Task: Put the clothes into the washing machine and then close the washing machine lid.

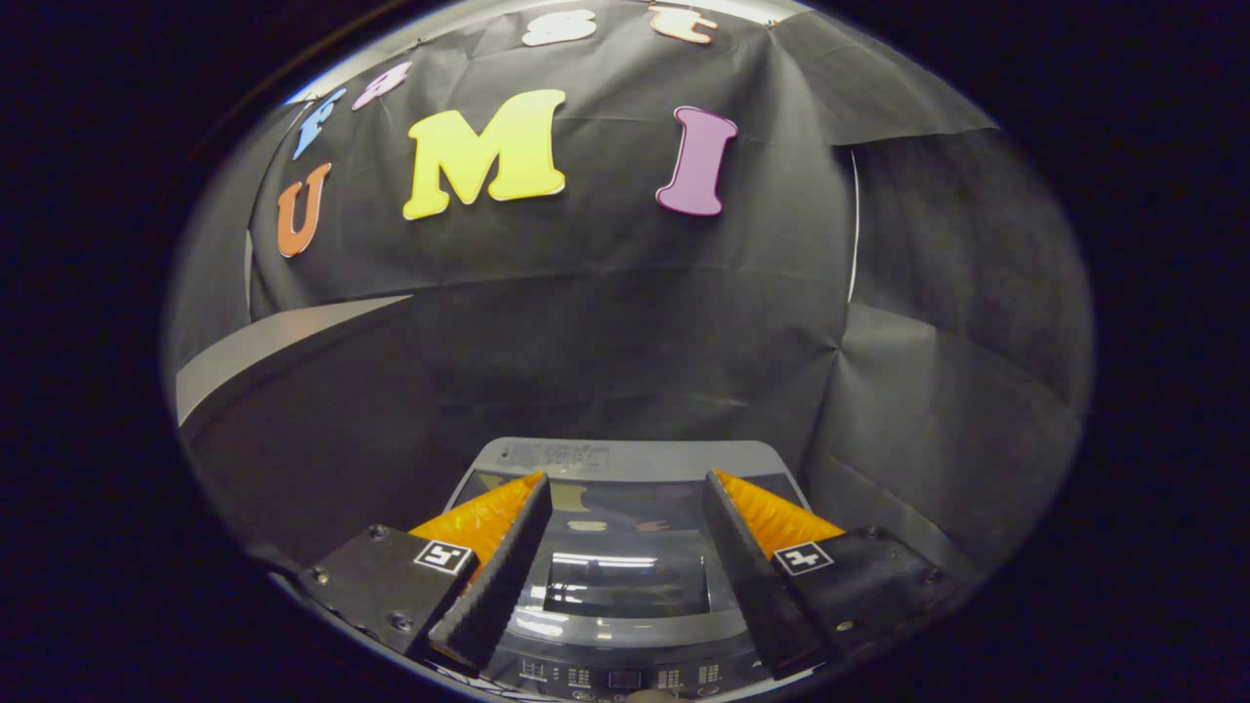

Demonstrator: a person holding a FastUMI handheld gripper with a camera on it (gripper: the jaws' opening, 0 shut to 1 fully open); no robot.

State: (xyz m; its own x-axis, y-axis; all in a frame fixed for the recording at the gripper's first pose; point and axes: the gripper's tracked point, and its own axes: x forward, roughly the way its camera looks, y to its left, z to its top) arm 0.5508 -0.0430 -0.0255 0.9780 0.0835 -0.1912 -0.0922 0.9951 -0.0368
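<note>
We had the gripper (625, 498) spread wide, nothing between its fingers (503, 566), nothing in its grasp; both fingers hung in air over the washing machine (625, 625); the machine sat directly under and just ahead of us, centred between the two fingers; its lid (625, 547) lay flat and shut, glossy dark panel with a window (625, 586) in the gap between the fingers; the control panel (625, 674) ran along the machine's near edge, below the finger bases; the grey rear strip (625, 457) of the top sat just beyond the fingertips; we couldn't make out any clothes through the window, too much glare; beyond the machine stood the booth's black cloth wall (625, 332), well past the fingertips.
</note>
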